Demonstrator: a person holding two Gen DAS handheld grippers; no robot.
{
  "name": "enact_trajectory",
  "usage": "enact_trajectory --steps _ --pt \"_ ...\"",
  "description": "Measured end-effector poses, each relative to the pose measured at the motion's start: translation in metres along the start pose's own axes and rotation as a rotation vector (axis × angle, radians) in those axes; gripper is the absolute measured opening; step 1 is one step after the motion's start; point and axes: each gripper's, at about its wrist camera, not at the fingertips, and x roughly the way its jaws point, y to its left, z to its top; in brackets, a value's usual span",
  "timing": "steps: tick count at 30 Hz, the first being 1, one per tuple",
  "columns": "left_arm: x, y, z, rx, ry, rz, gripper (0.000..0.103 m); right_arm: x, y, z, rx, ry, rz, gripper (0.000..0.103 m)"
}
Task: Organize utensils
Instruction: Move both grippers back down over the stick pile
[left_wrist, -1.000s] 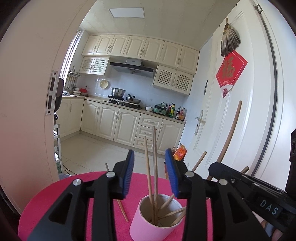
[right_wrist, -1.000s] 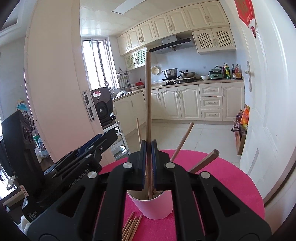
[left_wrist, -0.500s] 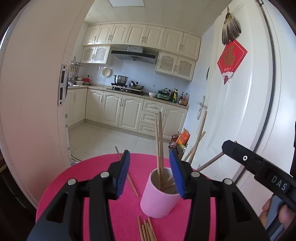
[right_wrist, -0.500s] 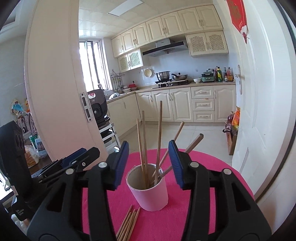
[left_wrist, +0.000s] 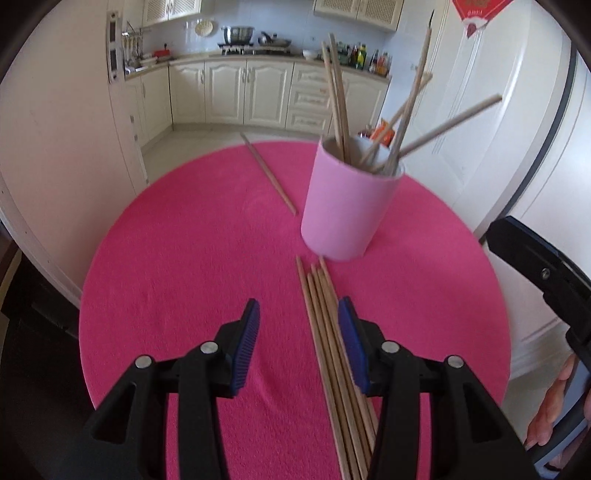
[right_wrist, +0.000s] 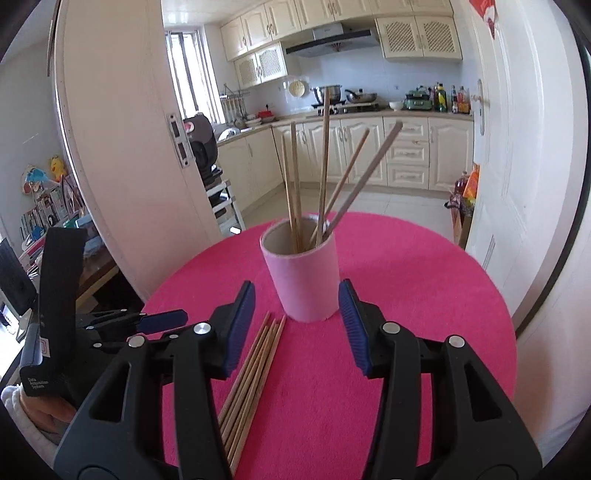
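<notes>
Six or so wooden chopsticks (left_wrist: 334, 365) lie side by side in a loose bundle on the pink round bench (left_wrist: 192, 258), running from the near edge toward the pink cup (left_wrist: 349, 206) at the middle; one more chopstick (left_wrist: 267, 173) lies alone toward the far edge. Five chopsticks already stand leaning in the cup.

The left tool (left_wrist: 299, 345) is tilted down over the bundle with its jaws apart and nothing pressed between them; the bundle passes just inside its right-hand pad. The right tool (right_wrist: 297, 326) stands before the cup, its jaws opening and empty.

The sticks look light, stiff and smooth, so they probably roll and slide against each other. One is best pinched across its width, near the middle or thicker end, apart from its neighbours. The cup looks light and could tip if nudged.
</notes>
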Motion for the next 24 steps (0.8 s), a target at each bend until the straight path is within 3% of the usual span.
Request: enact_trajectory --steps 8,24 --pt "0.035 -0.011 -0.022 0.021 0.190 0.042 0.044 0.022 -0.013 -0.039 0.071 0.179 0.033 0.053" --pt "0.045 -0.017 -0.022 0.061 0.198 0.122 0.046 0.022 -0.030 -0.050 0.115 0.217 0.043 0.055"
